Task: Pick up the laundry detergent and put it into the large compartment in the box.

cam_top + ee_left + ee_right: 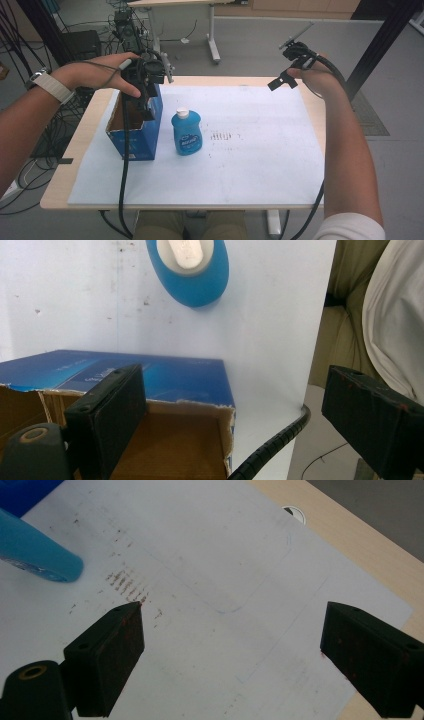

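Observation:
A blue bottle (187,132) with a white cap stands upright on the white sheet, just right of an open blue cardboard box (135,130). My left gripper (146,95) hangs over the box's far end, held from the left by a hand with a watch. Its jaws stand wide open with nothing between them; its own view looks down past the box's torn rim (165,390) to the bottle (192,275). My right gripper (285,79) hovers open above the table's far right corner. Its own view shows the bottle's base (35,552) at the left.
The white sheet (260,150) covers most of the wooden table (80,135) and carries a patch of dark smudges (220,136). Cables and desk legs crowd the floor beyond the table. A black cable (122,165) trails from the left gripper across the box and over the front edge.

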Motion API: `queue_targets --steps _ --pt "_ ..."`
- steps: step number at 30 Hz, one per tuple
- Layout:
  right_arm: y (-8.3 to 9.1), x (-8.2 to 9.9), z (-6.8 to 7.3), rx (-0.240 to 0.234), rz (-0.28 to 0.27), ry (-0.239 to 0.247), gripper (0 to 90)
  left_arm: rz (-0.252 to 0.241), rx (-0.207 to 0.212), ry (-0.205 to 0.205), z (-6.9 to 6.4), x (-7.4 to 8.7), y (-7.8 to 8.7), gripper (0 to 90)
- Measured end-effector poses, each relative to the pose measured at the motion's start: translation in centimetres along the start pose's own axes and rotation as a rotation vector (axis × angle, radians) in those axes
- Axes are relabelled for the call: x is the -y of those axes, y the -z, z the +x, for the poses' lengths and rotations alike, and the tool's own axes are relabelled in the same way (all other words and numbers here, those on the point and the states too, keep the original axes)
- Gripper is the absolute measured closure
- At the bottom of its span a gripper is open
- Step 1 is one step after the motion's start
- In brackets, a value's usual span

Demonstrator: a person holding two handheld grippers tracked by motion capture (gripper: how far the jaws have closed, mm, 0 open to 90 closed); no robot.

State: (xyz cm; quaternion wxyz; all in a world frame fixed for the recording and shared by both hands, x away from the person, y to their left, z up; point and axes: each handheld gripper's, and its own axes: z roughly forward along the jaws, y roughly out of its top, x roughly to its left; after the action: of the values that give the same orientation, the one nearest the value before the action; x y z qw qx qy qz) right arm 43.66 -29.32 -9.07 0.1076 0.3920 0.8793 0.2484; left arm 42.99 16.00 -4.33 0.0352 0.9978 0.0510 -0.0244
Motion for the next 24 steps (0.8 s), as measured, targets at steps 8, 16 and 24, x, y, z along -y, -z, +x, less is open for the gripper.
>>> queue_targets --steps 8,16,24 --pt "0.02 0.20 0.10 -0.003 -0.003 -0.006 10.2 -0.001 -0.001 -0.002 -0.13 -0.15 -0.02 11.0" --pt "0.14 0.26 0.09 0.003 -0.002 -0.011 10.3 -0.001 -0.011 0.014 -0.18 -0.05 -0.02 10.8" --pt "0.03 0.16 0.17 0.001 0.004 -0.004 10.3 0.005 -0.009 0.016 -0.20 -0.20 0.09 10.8"
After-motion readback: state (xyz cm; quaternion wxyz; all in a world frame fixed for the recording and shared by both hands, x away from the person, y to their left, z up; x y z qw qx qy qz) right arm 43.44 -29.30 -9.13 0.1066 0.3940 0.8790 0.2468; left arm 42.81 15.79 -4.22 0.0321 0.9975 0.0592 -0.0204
